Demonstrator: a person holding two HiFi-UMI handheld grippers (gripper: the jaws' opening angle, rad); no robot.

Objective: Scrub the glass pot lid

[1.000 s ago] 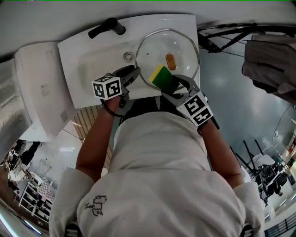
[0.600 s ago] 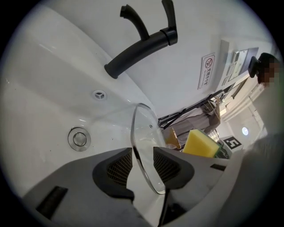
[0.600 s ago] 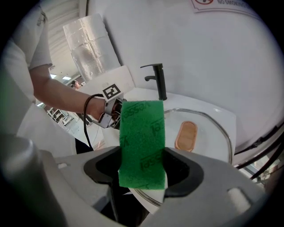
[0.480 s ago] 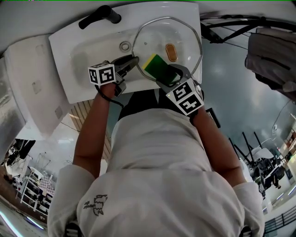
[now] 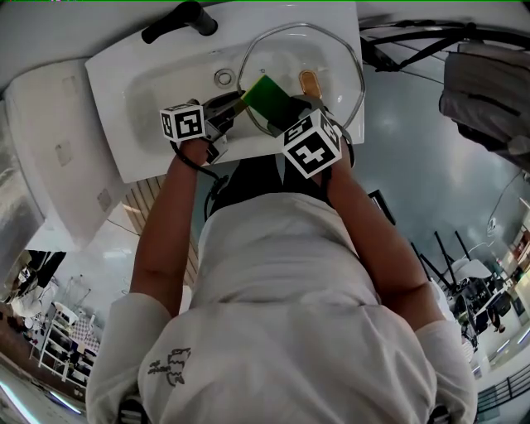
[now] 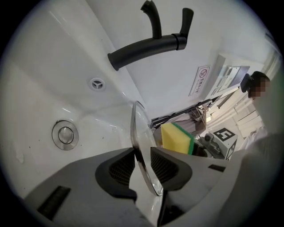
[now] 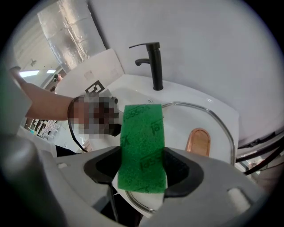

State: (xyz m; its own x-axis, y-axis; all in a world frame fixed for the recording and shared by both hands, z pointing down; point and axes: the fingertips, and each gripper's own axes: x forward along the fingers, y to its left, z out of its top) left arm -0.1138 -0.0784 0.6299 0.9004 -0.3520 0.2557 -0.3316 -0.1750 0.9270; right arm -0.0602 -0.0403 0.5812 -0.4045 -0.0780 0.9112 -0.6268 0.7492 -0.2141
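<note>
Jaws: left gripper closing round rim of round glass pot lid | right gripper pinching green-and-yellow scrub sponge | sponge upper centre of head view, just right of left jaws, at lid's left edge.

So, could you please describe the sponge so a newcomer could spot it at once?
Find the white sink with the black tap; a glass pot lid rests in it. At the lid's near rim, the right hand-held gripper clamps the sponge, the only green-and-yellow thing there.
</note>
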